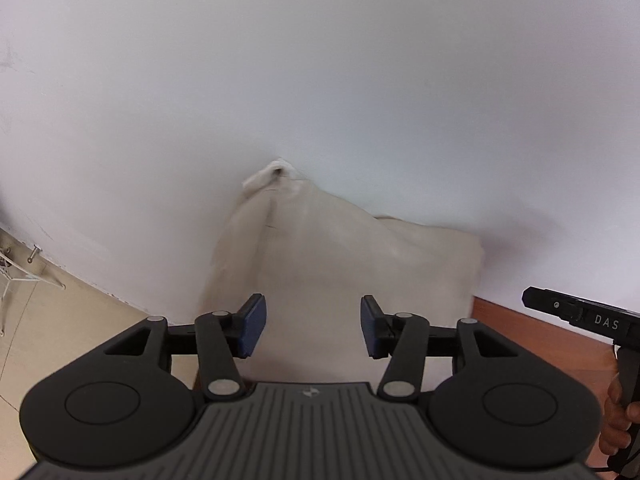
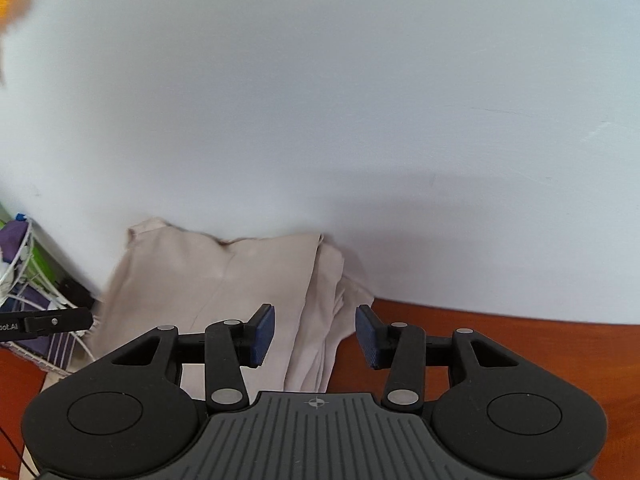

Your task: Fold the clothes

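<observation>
fold mostly done, beige cotton garment (image 2: 224, 280) lies doubled on the reddish wooden tabletop (image 2: 500, 344) | my left gripper (image 1: 313, 326) and right gripper (image 2: 315, 334) both apart, empty | left: maybe another fold, can't tell

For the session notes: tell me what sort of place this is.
Probably a room in a home, not a lab. A beige garment lies on a wooden table set against a plain white wall, with a wire basket of purple clothes beside it and a tiled floor.

Reddish-brown wooden table (image 2: 520, 344) w/ a folded beige cloth garment (image 2: 224, 280) lying on it, against the white wall (image 2: 320, 100).
</observation>
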